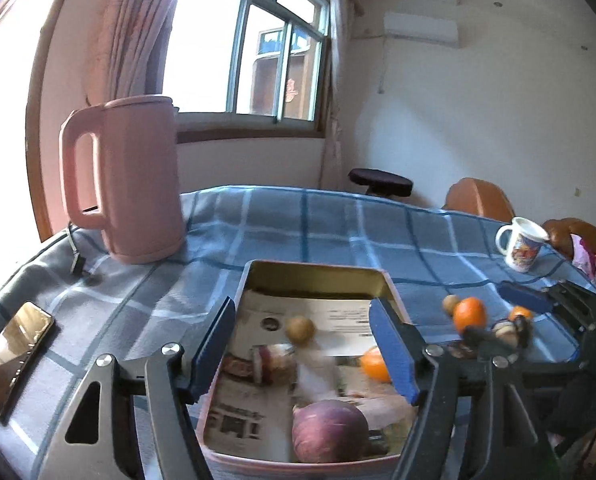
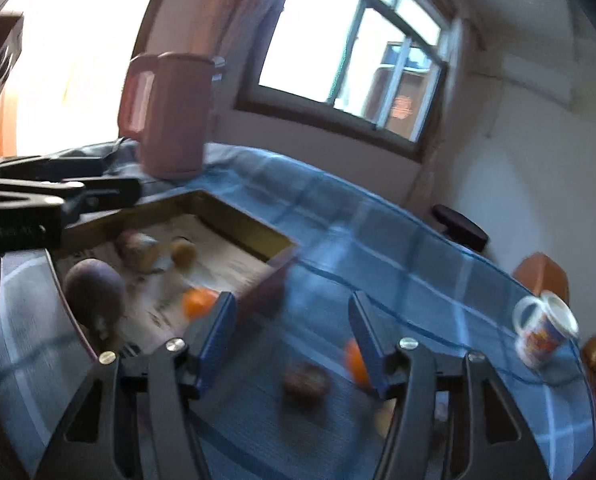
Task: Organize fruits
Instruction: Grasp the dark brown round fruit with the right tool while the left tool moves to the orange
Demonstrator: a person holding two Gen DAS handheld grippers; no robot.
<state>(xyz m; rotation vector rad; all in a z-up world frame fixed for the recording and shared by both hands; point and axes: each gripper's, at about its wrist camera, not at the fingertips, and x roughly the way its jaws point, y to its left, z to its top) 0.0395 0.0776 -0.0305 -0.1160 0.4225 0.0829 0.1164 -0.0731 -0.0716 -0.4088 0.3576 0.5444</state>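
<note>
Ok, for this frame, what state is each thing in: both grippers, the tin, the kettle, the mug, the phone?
Left gripper: open, empty, over the tin.
Right gripper: open, empty, above loose fruit on the cloth.
Rectangular gold-lined metal tin: lidless, paper-lined, holding a purple round fruit, an orange and a small brown fruit.
Pink plastic kettle: upright, lid shut.
White printed mug: upright.
Smartphone: flat, screen up.
</note>
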